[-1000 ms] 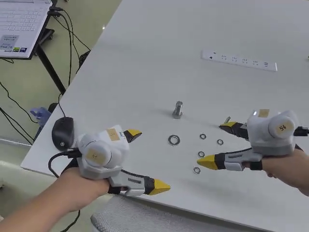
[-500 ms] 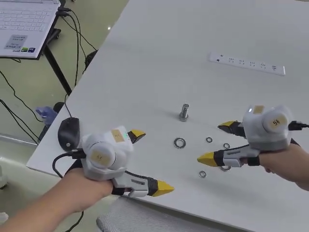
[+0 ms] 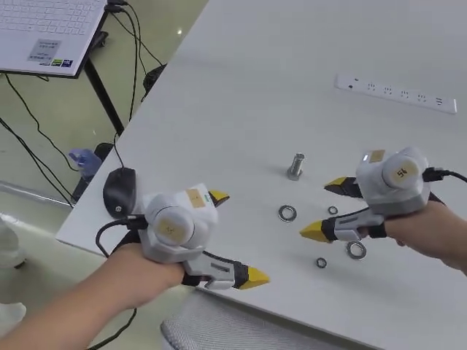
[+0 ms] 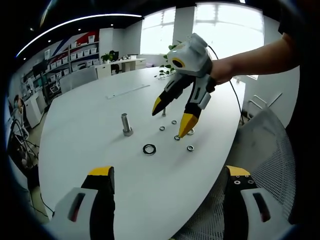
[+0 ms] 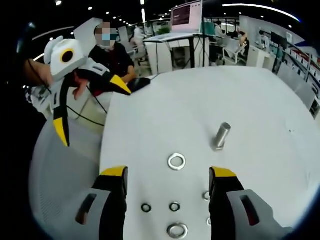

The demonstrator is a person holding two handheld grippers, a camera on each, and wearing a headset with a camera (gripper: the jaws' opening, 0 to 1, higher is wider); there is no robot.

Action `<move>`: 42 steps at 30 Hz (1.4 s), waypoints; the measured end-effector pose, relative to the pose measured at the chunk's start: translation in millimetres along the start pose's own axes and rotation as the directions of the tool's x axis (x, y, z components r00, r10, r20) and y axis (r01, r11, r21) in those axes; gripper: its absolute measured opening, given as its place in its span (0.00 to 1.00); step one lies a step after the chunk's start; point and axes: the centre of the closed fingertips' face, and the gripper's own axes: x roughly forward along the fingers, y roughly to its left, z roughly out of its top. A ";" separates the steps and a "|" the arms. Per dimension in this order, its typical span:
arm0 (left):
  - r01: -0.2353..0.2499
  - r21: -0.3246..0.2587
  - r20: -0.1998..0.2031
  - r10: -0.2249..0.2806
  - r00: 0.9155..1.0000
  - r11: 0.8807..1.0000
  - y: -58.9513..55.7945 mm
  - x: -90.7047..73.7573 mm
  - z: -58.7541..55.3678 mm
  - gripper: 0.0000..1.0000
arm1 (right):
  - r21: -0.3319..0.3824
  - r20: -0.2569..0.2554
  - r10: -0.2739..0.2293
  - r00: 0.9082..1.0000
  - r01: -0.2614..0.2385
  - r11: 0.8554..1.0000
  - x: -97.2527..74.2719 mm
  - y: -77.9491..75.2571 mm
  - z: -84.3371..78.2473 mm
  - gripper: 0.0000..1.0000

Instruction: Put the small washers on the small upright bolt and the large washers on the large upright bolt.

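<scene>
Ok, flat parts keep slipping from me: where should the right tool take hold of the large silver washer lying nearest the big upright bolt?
Probably from straight above. The large silver ring washer lies flat on the white table, so only its rim offers a hold: bring the open right tool down, tips astride the outer edge, then pinch across it.

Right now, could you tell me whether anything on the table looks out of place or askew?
Nothing stands out: the washers lie flat and loose on the table beside the bolt, which stands straight.
</scene>
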 end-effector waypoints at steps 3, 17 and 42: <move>0.006 0.000 -0.002 -0.006 1.000 1.000 -1.5 0.8 -2.2 0.90 | -0.030 -0.030 0.006 1.000 -0.007 1.000 6.9 -1.3 -2.1 0.66; 0.018 0.002 -0.021 -0.018 1.000 1.000 -2.4 3.1 -8.9 0.91 | -0.147 -0.164 0.020 0.986 -0.044 0.988 30.3 -10.7 -8.9 0.59; 0.030 0.016 -0.040 -0.030 0.999 0.999 -2.5 1.8 -16.9 0.88 | -0.227 -0.320 0.013 0.947 -0.090 0.970 67.0 -8.5 -21.9 0.48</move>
